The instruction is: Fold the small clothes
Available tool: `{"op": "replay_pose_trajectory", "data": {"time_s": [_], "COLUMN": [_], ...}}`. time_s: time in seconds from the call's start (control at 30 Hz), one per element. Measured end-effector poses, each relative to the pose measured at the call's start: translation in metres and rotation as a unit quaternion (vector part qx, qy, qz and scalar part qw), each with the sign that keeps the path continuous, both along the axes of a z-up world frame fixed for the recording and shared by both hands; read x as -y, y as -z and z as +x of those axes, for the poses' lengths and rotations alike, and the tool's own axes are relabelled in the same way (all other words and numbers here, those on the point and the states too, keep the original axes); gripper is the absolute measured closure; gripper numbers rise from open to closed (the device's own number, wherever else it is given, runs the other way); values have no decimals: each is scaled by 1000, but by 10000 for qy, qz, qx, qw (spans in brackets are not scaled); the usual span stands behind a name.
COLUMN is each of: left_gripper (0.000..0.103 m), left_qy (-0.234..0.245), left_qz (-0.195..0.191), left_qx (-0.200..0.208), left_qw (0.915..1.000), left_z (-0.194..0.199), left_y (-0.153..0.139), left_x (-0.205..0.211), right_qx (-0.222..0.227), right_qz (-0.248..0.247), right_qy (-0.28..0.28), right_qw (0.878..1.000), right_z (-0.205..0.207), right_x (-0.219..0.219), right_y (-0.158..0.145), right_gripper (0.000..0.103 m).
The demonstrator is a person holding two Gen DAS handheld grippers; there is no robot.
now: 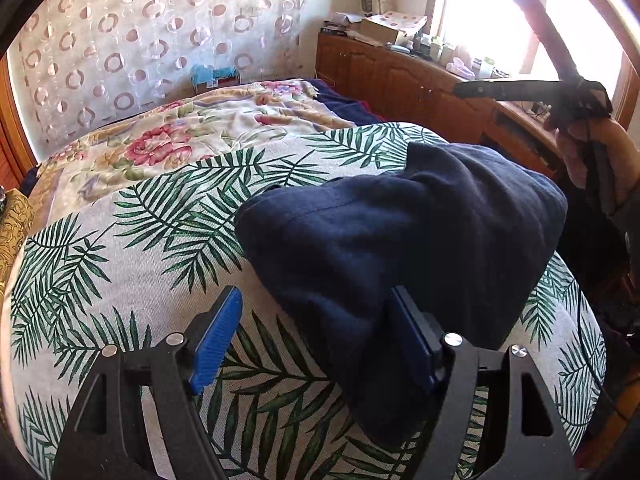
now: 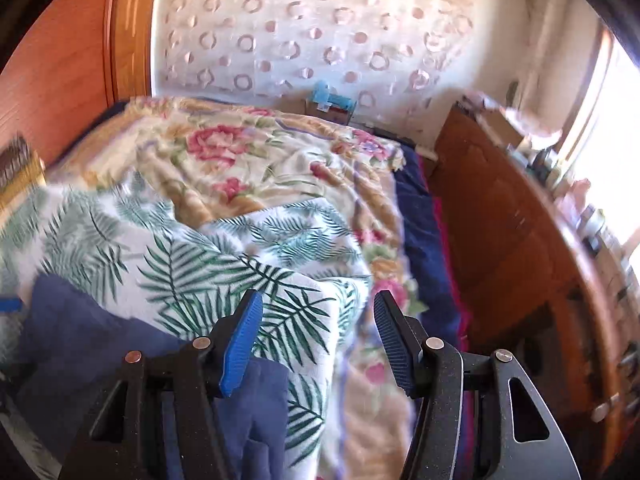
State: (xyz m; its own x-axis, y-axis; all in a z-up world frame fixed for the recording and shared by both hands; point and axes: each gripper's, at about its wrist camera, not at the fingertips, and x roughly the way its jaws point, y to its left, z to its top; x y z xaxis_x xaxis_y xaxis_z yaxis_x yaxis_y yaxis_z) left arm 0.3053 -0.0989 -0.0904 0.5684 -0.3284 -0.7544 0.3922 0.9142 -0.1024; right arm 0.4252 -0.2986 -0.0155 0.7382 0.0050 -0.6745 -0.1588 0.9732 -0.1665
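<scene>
A navy garment (image 1: 400,232) lies folded in a thick bundle on the palm-leaf cloth (image 1: 120,280) that covers the bed. My left gripper (image 1: 315,294) is open just above the cloth. The bundle's near corner lies between its jaws and rests against the right pad (image 1: 412,336), while the left pad (image 1: 216,340) stands clear of it. In the left wrist view, my right gripper (image 1: 464,90) is lifted off to the upper right, held in a hand. In the right wrist view, the right gripper (image 2: 318,298) is open and holds nothing, with the navy garment (image 2: 80,320) at the lower left.
A floral quilt (image 1: 208,128) covers the far part of the bed. A wooden cabinet (image 1: 400,76) with boxes and bottles stands under the bright window on the right. A ring-patterned curtain (image 1: 140,40) hangs behind the bed. A golden cushion (image 1: 12,228) sits at the left edge.
</scene>
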Motion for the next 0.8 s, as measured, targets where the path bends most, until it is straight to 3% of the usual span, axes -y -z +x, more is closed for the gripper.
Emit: {"op": "replay_pose_trajectory", "data": {"time_s": [0.1,0.3,0.47,0.6,0.73,0.8], "left_gripper": [28,28,32,33,34,39], "left_qy": [-47,-64,-20,-4,-11,18], "left_qz": [-73,-327,-402,-304,-410,-508], "left_qx": [36,-159,-334,-380,-469,-512], "left_qw": [10000,9993,9986,9988,9981,9974], "left_z": [1,15,28,33,34,34], "left_y": [-4,-4,3,8,11,12], "left_x": [-3,-10,-6,-2,-5,-5], "right_qx": [-147,-892,-1075,-1105,-1084,-1023], "right_qz": [513,1349,1439,1410,1499,1534], "right_qy": [-269,-540,-398,-297,-248,-272], "right_qw": [9982,9854,9829,9834,9824,9825], "right_z": [-19,-49,-61,-56,-54,-54], "right_x": [3,12,25,24,19,17], "right_y": [3,38,60,64,65,67], "right_gripper": [43,43,43,41,41,41]}}
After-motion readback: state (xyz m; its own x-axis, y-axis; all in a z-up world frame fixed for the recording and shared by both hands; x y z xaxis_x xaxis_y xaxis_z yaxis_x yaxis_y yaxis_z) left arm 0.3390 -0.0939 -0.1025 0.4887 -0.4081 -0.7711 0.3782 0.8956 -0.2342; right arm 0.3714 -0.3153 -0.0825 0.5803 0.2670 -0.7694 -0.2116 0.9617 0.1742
